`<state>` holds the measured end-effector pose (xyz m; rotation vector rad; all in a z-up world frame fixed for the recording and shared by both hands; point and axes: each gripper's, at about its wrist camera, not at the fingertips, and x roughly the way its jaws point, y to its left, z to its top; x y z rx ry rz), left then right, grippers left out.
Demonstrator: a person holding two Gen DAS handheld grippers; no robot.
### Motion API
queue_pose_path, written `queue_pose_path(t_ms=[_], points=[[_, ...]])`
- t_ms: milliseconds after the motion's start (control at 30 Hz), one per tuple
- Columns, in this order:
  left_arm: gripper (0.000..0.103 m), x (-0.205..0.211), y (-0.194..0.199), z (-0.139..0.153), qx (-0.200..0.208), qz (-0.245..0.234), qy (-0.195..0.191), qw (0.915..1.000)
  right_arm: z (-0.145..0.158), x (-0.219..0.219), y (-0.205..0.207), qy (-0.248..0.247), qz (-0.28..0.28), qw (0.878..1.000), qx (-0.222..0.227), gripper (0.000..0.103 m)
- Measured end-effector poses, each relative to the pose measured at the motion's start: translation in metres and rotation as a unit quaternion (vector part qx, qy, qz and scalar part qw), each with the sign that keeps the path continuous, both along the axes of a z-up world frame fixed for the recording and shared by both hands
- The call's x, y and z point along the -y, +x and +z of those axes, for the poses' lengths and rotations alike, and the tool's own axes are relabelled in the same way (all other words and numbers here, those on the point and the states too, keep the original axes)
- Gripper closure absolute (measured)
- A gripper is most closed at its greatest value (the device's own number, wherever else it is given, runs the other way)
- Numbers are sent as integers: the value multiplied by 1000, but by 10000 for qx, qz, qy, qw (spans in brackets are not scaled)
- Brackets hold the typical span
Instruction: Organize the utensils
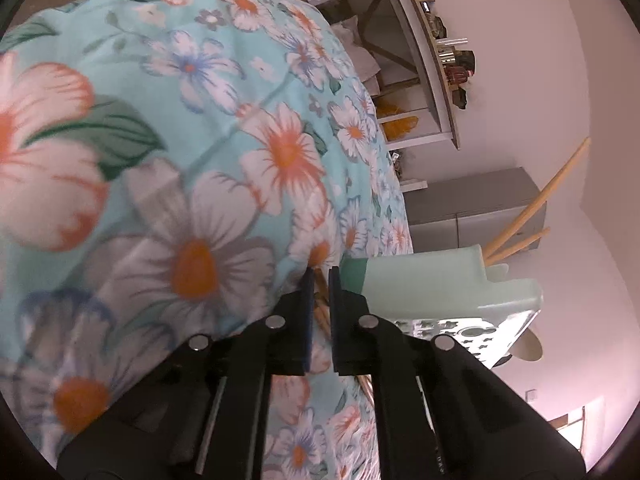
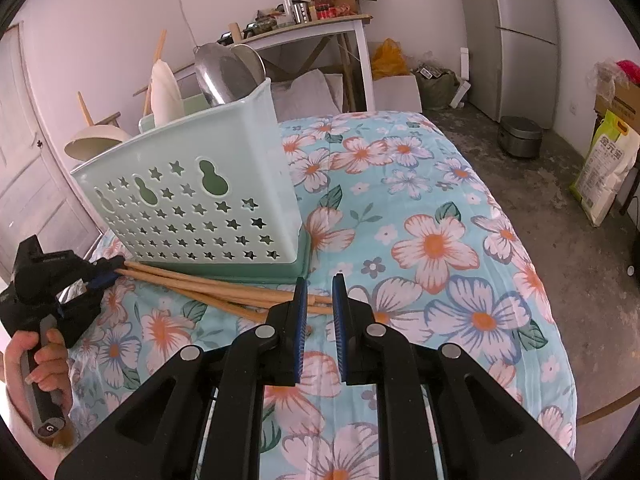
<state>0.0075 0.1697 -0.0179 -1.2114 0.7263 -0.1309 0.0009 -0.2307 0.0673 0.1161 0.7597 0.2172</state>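
Right wrist view, left to right. At the left edge a hand (image 2: pixel 38 364) holds the black left gripper (image 2: pixel 105 274), whose blue-padded tips lie at the far-left ends of the wooden chopsticks; its jaws are nearly pressed together, and whether they pinch a stick cannot be told, since the tips overlap the sticks' ends. The bundle of long round pale wooden chopsticks (image 2: pixel 208 286) lies flat on the flowered turquoise cloth (image 2: pixel 432 240), touching the near base of the pale green perforated plastic utensil holder (image 2: pixel 192 184), which stands upright and already carries a steel spatula (image 2: pixel 226 74), a white rice paddle (image 2: pixel 164 92) and a cream ladle (image 2: pixel 94 142). To the right, the black right gripper (image 2: pixel 320 298) hovers at the sticks' near-right ends, jaws narrowly parted, with the stick ends passing between them; contact is unclear.

Handling, as a judgement: the sticks are light, stiff and smooth, apt to roll or fan apart; a hold near the middle, across several at once, seems safest.

Hidden: the holder's compartments, the utensils' handles and the exact stick count.
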Motion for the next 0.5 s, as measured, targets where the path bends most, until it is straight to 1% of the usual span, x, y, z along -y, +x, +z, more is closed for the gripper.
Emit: queue_pose_path(t_ms=[33,67,233,333,433,500], points=[[97,-2,-4,1,-3,80,82,9999,0,0,0,0,3,10000,0,90],[97,-6,-9,1,12,90,84,9999,0,-1,0,1,11,10000,-9,90],[97,-28,-29,7,-15,-33,39,10000,1,-3,-1,-39,69,10000,-16,90],[97,-49,-45,15,-56,-34,170,9998,1,-6,-1,-28,142,9999,-32,89],[97,-67,-48,16,-167,-215,79,9996,-2,-18,1,-64,368,9993,-98,89],[97,-79,-42,17,-285,-306,242,9988,-5,-29,1,-160,564,9982,-119,89]])
